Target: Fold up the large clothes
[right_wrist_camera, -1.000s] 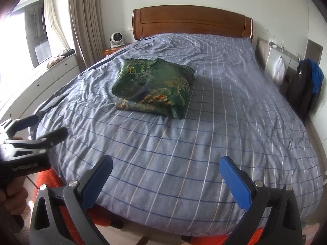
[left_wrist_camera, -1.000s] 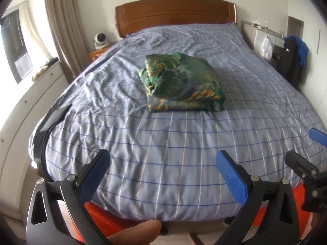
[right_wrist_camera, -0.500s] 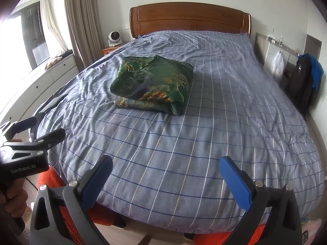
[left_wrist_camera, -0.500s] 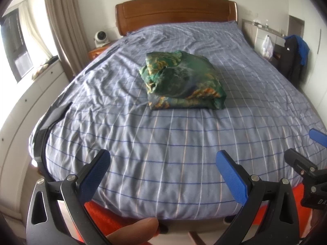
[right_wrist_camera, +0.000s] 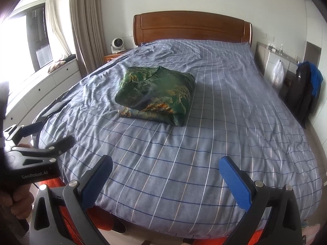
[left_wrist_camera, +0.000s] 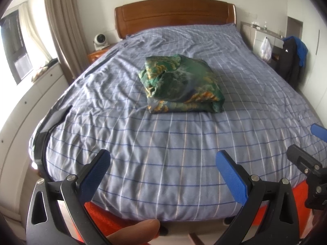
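We hold the left gripper [left_wrist_camera: 162, 168] level over the foot of the bed [left_wrist_camera: 163, 147], jaws spread wide, nothing between them; a fingertip [left_wrist_camera: 134, 231] shows beneath it. The right gripper [right_wrist_camera: 165, 172] sits alongside at the same height, equally wide apart and empty. The folded green patterned garment [left_wrist_camera: 180, 84] lies mid-bed on the blue checked duvet, well apart from both grippers, with bare duvet between. Beyond: wooden headboard [right_wrist_camera: 191, 27], small white fan [right_wrist_camera: 117, 45] on the nightstand, dark jacket [right_wrist_camera: 305, 90] hanging at right, curtain [left_wrist_camera: 61, 28] at left.
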The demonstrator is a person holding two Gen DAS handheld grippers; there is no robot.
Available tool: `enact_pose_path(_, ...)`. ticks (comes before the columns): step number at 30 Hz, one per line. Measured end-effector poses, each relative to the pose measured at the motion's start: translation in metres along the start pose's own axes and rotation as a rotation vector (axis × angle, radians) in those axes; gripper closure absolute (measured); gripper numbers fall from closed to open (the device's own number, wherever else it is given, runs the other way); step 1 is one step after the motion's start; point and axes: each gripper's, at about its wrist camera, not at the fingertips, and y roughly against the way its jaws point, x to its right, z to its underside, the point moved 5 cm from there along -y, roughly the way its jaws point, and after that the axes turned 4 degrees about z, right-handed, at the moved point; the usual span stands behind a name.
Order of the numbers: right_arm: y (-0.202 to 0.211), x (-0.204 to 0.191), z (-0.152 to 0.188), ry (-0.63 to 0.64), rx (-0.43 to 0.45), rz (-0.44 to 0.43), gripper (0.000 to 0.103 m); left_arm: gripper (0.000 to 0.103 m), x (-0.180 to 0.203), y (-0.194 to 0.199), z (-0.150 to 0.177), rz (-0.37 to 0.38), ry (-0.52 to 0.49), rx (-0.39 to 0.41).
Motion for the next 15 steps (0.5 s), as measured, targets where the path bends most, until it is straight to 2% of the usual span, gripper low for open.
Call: enact_pose_path(15, 0.0023, -0.0029, -0.0005, 0.006, 0.004, -0.001, 0.0, 0.0, 0.0006, 0.004, 0.0004, -0.014, 0.003, 0.015)
